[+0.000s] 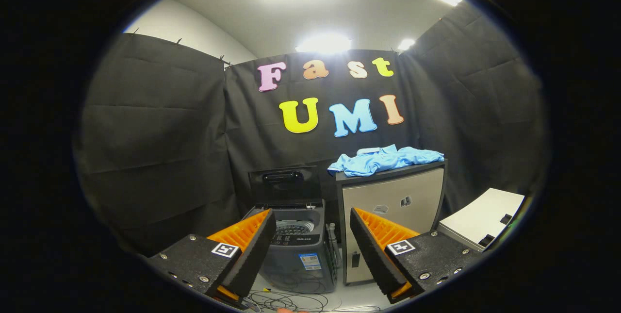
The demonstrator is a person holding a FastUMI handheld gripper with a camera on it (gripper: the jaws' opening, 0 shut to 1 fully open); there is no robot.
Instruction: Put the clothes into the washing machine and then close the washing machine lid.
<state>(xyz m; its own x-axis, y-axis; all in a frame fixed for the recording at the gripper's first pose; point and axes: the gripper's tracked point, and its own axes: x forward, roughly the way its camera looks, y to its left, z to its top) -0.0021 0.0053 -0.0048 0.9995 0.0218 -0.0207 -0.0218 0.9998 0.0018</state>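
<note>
Ribbed pads face each other on the hand-held gripper [313, 235], spread wide and empty. Beyond the fingers stands a grey washing machine [298, 250], lid [285, 184] raised. Light-blue clothes [383, 159] lie atop the cabinet [393, 201] beside it.

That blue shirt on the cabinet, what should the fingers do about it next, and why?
Probably move up and forward toward the crumpled light-blue shirt on the grey cabinet. The gripper is open and holds nothing, well short of it, and the small grey washing machine already has its lid up.
</note>
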